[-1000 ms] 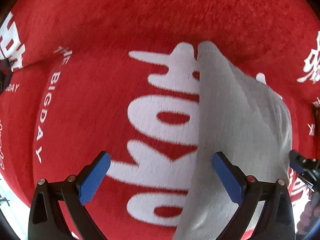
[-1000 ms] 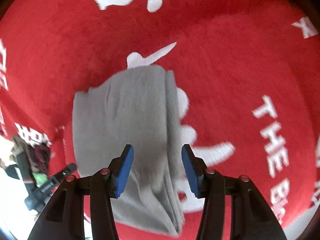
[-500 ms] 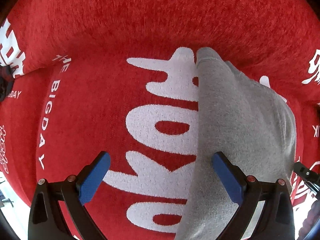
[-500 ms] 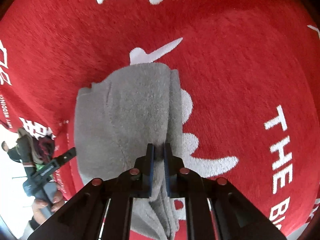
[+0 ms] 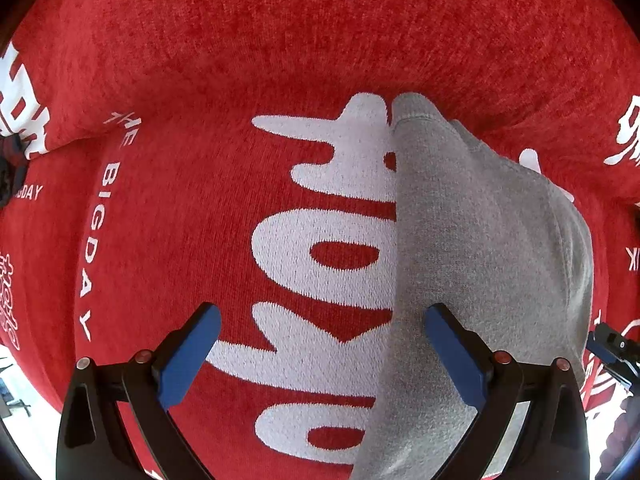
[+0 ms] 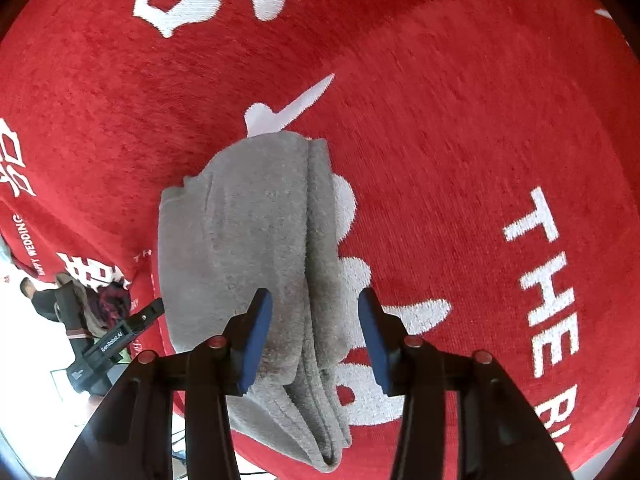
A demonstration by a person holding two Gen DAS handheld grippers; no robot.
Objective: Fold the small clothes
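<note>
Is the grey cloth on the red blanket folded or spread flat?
Folded. The grey cloth lies in stacked layers, their edges visible near the right gripper, on the red blanket.

The supporting surface is covered by a red cloth (image 5: 168, 216) printed with large white characters and the words "THE BIGDAY". A folded grey garment (image 6: 240, 248) lies directly on the cloth, its layered edges stacked along one side, overlapping a white character.

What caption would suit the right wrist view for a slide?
Open right gripper poised over the layered edge of a folded grey garment lying on a red blanket with white lettering.
</note>
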